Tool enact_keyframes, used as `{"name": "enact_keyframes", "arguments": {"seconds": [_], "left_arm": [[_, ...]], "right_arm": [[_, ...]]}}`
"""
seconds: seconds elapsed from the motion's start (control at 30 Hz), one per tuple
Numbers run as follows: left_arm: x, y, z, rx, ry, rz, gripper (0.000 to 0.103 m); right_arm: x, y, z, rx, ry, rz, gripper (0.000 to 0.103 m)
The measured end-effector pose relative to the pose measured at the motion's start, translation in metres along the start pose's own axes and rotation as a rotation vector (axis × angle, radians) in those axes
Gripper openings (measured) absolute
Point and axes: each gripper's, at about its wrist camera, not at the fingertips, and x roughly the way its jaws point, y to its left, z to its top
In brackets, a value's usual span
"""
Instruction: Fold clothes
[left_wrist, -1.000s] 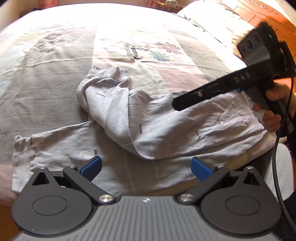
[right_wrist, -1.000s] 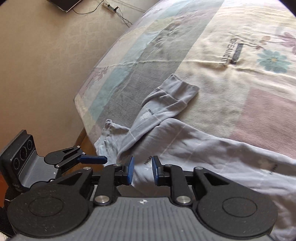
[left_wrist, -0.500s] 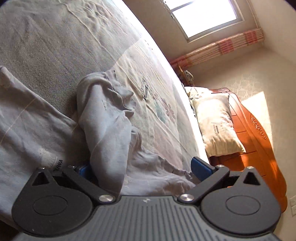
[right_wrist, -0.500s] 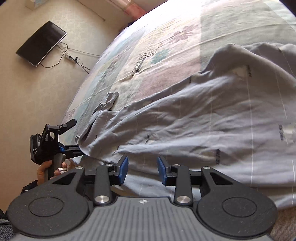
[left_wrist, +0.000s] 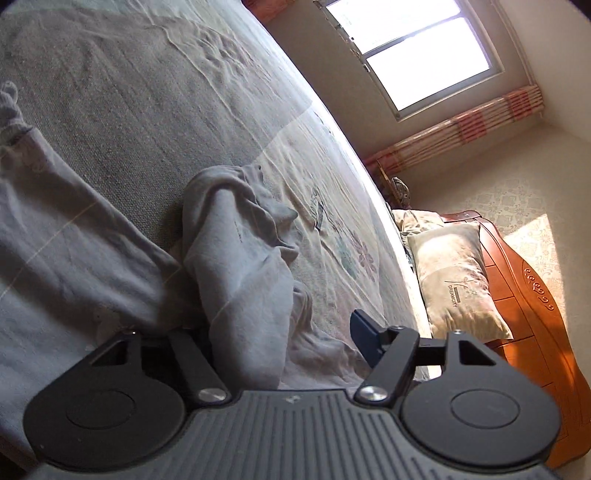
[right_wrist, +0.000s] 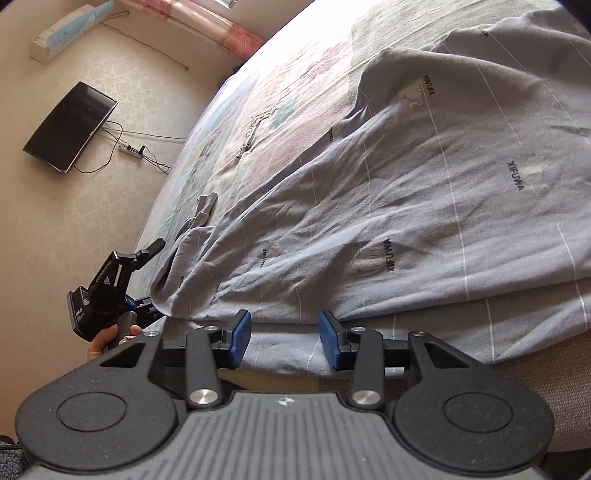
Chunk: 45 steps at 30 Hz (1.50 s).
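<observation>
A grey garment (left_wrist: 236, 266) printed with small logos lies crumpled across the bed, one leg folded over the other. My left gripper (left_wrist: 280, 332) sits low at its edge. Its jaws are closing around a thick fold: the left finger is buried behind the cloth, and the right blue pad (left_wrist: 364, 338) still stands apart from it. In the right wrist view the garment (right_wrist: 406, 192) spreads wide. My right gripper (right_wrist: 284, 334) is at its near hem with jaws opening, the pads bare. The left gripper (right_wrist: 110, 288) shows there at the garment's far corner, held by a hand (right_wrist: 107, 338).
The patterned bed cover (left_wrist: 147, 92) runs far beyond the garment. A pillow (left_wrist: 454, 280) and a wooden headboard (left_wrist: 535, 295) stand at the bed's far end under a window (left_wrist: 417, 51). A dark screen (right_wrist: 70, 127) and a power strip (right_wrist: 131, 149) lie on the floor beside the bed.
The left gripper rolled, dropped to the garment's edge and narrowed its jaws around a fold. The right gripper swung along the bed to the hem and widened its jaws.
</observation>
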Motion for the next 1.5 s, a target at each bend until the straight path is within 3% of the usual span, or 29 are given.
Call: {"name": "enact_keyframes", "arguments": {"seconds": [0.07,0.13,0.2,0.4,0.53,0.77,1.0,1.13,1.23,1.3,1.5], "left_arm": [[-0.001,0.006,-0.001,0.000,-0.008,0.045,0.023],[-0.001,0.018,0.000,-0.046,-0.008,0.050,0.010],[-0.001,0.020,0.000,-0.050,-0.009,0.046,0.010],[0.003,-0.011,0.006,0.012,0.021,0.185,0.010],[0.004,-0.015,0.004,0.049,0.012,0.196,0.010],[0.003,-0.011,0.002,0.026,0.003,0.180,0.010],[0.005,-0.009,0.001,0.019,0.001,0.169,0.010],[0.002,-0.004,-0.001,0.011,-0.002,0.155,0.010],[0.002,-0.004,-0.002,0.009,-0.008,0.155,0.010],[0.003,-0.006,-0.002,0.012,-0.008,0.161,0.010],[0.001,-0.020,0.006,0.011,0.020,0.207,0.010]], "right_arm": [[-0.004,-0.003,-0.004,0.012,-0.012,0.008,0.046],[-0.007,-0.005,-0.007,0.025,-0.021,0.013,0.046],[-0.009,-0.004,-0.009,0.025,-0.026,0.005,0.046],[-0.026,0.013,-0.016,-0.052,-0.080,-0.102,0.054],[-0.043,0.001,-0.022,0.028,-0.160,-0.088,0.054],[-0.050,-0.052,-0.026,0.410,-0.276,0.012,0.054],[-0.046,-0.054,-0.027,0.471,-0.465,-0.020,0.052],[-0.037,-0.047,-0.024,0.405,-0.503,-0.079,0.046],[-0.031,-0.051,-0.027,0.406,-0.543,-0.118,0.022],[-0.030,-0.059,-0.032,0.449,-0.569,-0.114,0.001],[-0.034,-0.062,-0.028,0.496,-0.554,-0.080,0.006]]}}
